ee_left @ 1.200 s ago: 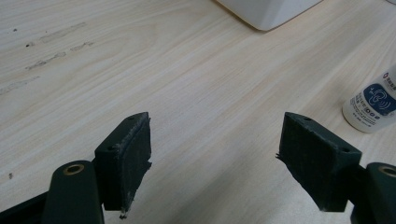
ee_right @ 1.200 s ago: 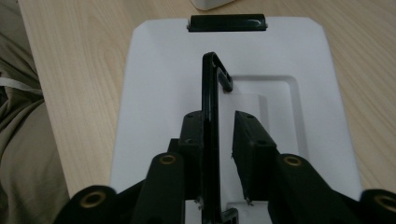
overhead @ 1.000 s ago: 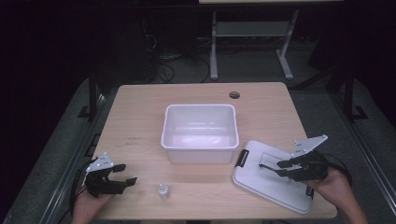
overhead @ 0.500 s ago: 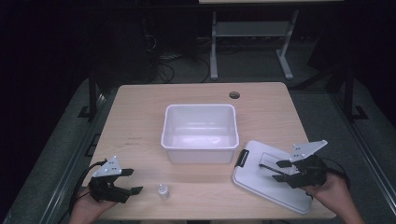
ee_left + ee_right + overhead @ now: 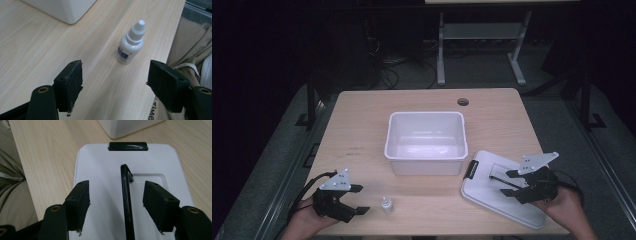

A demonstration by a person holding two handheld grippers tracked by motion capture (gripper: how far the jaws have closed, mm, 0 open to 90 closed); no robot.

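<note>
A small white dropper bottle (image 5: 386, 205) (image 5: 130, 43) stands upright near the table's front edge. My left gripper (image 5: 364, 199) (image 5: 115, 87) is open just left of it; its jaws have just been closing a little, and the bottle stands ahead of the tips, not between them. A white lid (image 5: 504, 196) (image 5: 100, 170) lies flat at the right front, with a black handle (image 5: 126, 202) and a black latch (image 5: 128, 146). My right gripper (image 5: 498, 184) (image 5: 116, 205) hangs over the lid; its jaws have just been opening, and the handle runs between the pads untouched.
A white open bin (image 5: 426, 156) sits mid-table, its corner showing in the left gripper view (image 5: 62, 10). The wooden table (image 5: 362, 125) has a cable hole (image 5: 463, 102) at the back right. The person's trousers show past the table's front edge.
My left gripper has moved right towards the bottle and lifted slightly. The right gripper has stayed over the lid while its jaws spread apart around the handle.
</note>
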